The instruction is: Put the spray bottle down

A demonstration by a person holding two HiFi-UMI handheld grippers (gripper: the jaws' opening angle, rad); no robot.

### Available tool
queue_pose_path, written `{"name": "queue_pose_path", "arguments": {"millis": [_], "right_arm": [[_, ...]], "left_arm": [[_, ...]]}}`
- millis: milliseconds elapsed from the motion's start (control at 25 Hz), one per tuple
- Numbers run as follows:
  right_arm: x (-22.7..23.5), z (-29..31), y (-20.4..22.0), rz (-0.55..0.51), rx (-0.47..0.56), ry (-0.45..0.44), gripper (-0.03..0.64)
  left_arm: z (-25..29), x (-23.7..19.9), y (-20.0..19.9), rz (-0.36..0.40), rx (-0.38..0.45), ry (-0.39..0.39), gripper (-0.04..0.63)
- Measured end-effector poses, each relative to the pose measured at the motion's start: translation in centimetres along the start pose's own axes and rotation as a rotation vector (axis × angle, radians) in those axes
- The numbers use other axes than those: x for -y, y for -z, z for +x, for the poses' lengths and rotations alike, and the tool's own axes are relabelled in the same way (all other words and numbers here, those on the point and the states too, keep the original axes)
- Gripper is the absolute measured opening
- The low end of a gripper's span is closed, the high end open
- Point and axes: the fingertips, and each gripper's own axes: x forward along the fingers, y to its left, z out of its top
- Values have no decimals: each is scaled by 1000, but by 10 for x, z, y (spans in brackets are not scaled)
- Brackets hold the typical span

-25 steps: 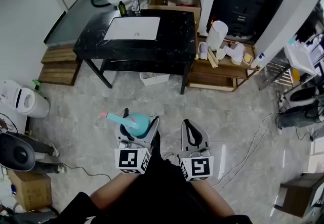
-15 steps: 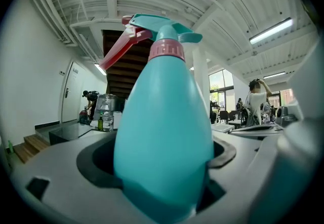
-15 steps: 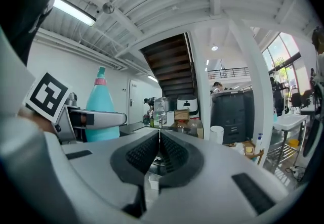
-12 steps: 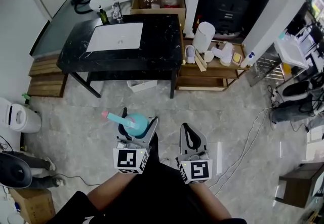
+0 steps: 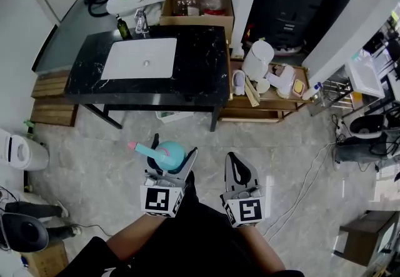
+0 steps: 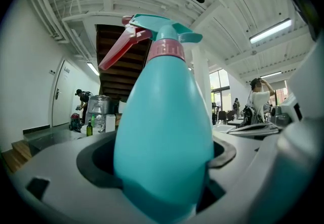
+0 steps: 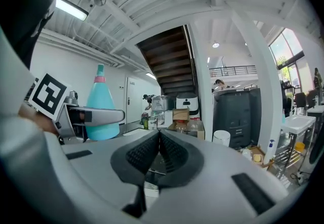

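Observation:
A teal spray bottle with a pink trigger and collar stands upright between the jaws of my left gripper, which is shut on its body. In the left gripper view the spray bottle fills the middle, its nozzle pointing left. My right gripper hangs beside it on the right, shut and with nothing in it; its ribbed pads meet. In the right gripper view the spray bottle shows at the left, held in the left gripper. Both are held over the floor, short of the black table.
The black marble table carries a white inset basin, a dark bottle and a tap. A low wooden shelf with a white canister stands to its right. Cardboard boxes lie behind it. Cables trail on the grey floor.
The view has shifted so the table sits further left and nearer. Both grippers and the bottle keep the same pose relative to each other.

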Motion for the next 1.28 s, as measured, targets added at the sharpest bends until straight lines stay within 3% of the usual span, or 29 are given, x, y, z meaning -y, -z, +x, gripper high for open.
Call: {"name": "queue_pose_path", "arguments": {"millis": [160,560,800,960,1280], "right_arm": [[8,50,3,66,-46,-1,17],[-1,174,-23,32,-50,-44,17],[2,228,-25,28,-61,-36,17],[2,256,-28,12,-73,-28,17],[14,294,-35,-5,-72,10,17]], "left_arm": [[47,-22,-1,-7,-18,16,460],[122,-80,-10,-39,-34,31,460],[157,-118,3,-20,-74,40,460],[175,-142,6,-55,-84,23,460],[199,-164,10,-21,-86,73,460]]}}
